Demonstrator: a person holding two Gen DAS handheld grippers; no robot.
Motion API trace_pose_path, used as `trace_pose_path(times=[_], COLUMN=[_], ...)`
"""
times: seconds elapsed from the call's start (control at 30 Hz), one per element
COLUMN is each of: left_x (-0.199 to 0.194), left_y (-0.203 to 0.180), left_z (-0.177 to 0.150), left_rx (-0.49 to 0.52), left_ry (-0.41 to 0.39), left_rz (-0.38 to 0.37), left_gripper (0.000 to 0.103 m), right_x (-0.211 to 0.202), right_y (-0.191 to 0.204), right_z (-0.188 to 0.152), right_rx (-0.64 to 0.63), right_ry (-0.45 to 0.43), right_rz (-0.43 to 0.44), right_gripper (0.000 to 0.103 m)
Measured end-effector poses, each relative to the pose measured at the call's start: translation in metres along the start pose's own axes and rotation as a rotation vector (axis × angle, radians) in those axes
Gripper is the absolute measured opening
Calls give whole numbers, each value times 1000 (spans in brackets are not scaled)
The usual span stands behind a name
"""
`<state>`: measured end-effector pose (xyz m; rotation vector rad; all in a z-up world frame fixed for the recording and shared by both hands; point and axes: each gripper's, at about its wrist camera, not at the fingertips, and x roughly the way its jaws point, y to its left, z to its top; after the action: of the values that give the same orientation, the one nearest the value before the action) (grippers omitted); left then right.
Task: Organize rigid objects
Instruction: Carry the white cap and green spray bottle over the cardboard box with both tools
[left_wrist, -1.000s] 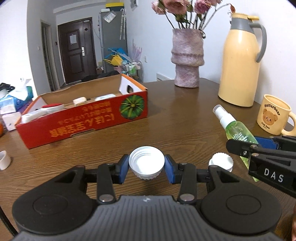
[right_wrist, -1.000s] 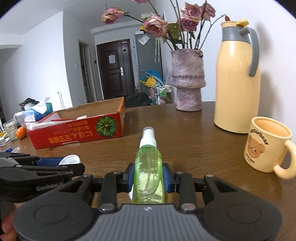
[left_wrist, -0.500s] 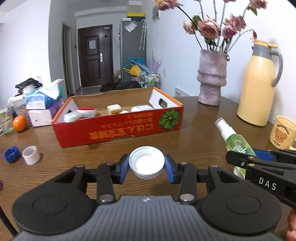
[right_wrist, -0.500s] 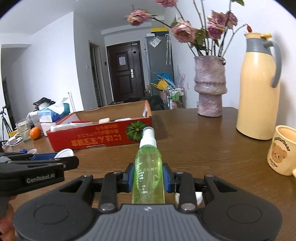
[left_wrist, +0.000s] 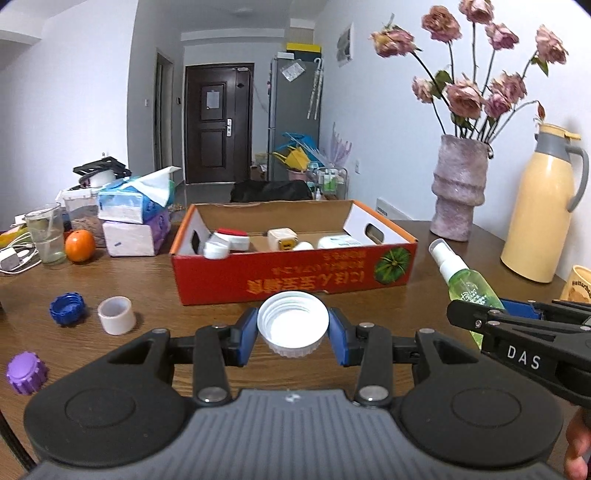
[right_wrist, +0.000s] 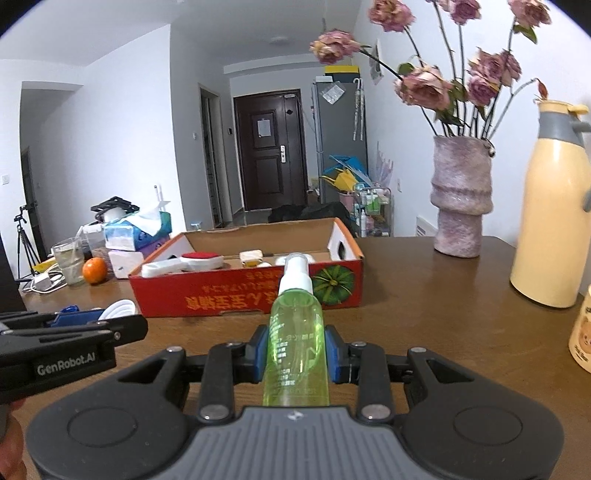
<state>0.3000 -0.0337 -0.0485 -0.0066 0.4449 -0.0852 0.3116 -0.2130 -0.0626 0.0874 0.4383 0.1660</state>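
Observation:
My left gripper (left_wrist: 292, 330) is shut on a white screw cap (left_wrist: 292, 323), held above the wooden table, open side up. My right gripper (right_wrist: 295, 347) is shut on a green spray bottle (right_wrist: 295, 343) with a white nozzle; the bottle also shows in the left wrist view (left_wrist: 467, 286). A red cardboard box (left_wrist: 295, 282) lies ahead of both grippers and holds several small white items; it also shows in the right wrist view (right_wrist: 243, 295). The left gripper's side (right_wrist: 74, 332) shows at the left of the right wrist view.
On the table at left lie a blue cap (left_wrist: 67, 308), a white ring-shaped cap (left_wrist: 116, 315) and a purple cap (left_wrist: 26, 373). An orange (left_wrist: 79, 245), a glass (left_wrist: 46, 236) and tissue boxes (left_wrist: 133, 221) stand behind. A vase (left_wrist: 458, 199), a yellow jug (left_wrist: 543, 218) and a mug (right_wrist: 581, 332) stand at right.
Both grippers have risen and pulled back from the table with their objects held. The box now shows from higher, with its inside visible. The caps at left have come into view.

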Motion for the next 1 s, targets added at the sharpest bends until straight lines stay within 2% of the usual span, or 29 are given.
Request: trace_pose_path(times=[0.57,1.0], left_x=[5,50], left_y=[30,35], left_z=[32,62], left_rx=[-43,-67], left_ry=[-63,-80], left_rz=[40,77], left_gripper=[42,42], right_x=[23,68], right_y=[27,29], right_z=[30,56], right_rx=[0,62], right_ry=[-35,-52], right_rz=[23,55], right_gripper=[30,30])
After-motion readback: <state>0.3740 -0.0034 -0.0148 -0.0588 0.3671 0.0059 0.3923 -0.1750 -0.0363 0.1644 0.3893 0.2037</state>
